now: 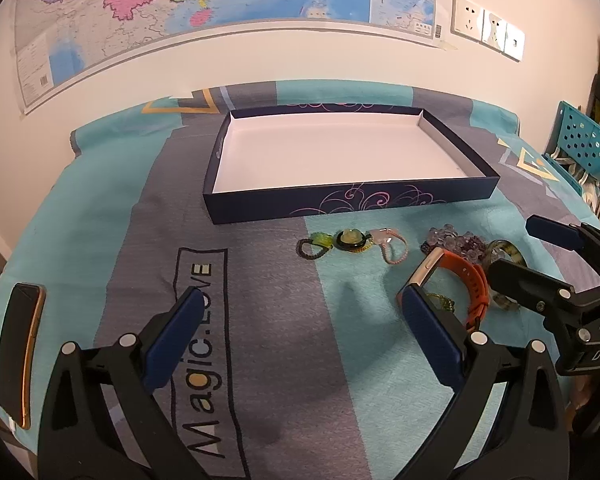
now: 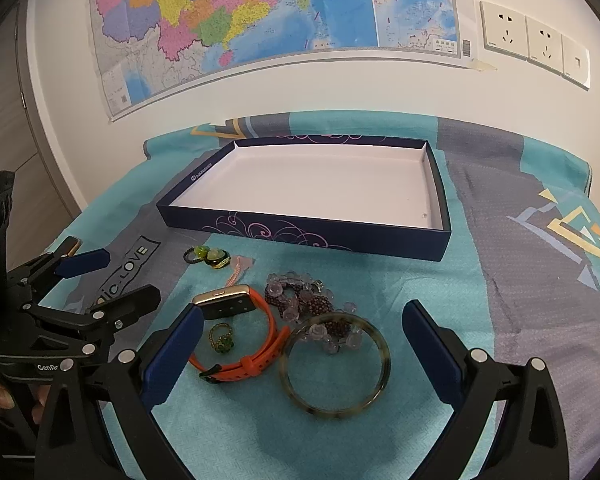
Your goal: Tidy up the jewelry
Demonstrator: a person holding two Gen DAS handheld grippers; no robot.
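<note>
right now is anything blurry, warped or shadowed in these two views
Left wrist view: fisheye bends the wall map and dark corners vignette; soft gripper shadows fall on the cloth. Right wrist view: same barrel warp, the box edges bow; jewelry like the bangle stays sharp, no glare.

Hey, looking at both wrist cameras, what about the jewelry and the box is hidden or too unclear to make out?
- Watch: right wrist view, its face is partly covered by the right gripper's left finger.
- Small ring: left wrist view, partly behind the left gripper's finger; its design is too small.
- Bangle: left wrist view, largely hidden by the right gripper.
- Box: right wrist view, the logo on its rim is too small to read.
</note>
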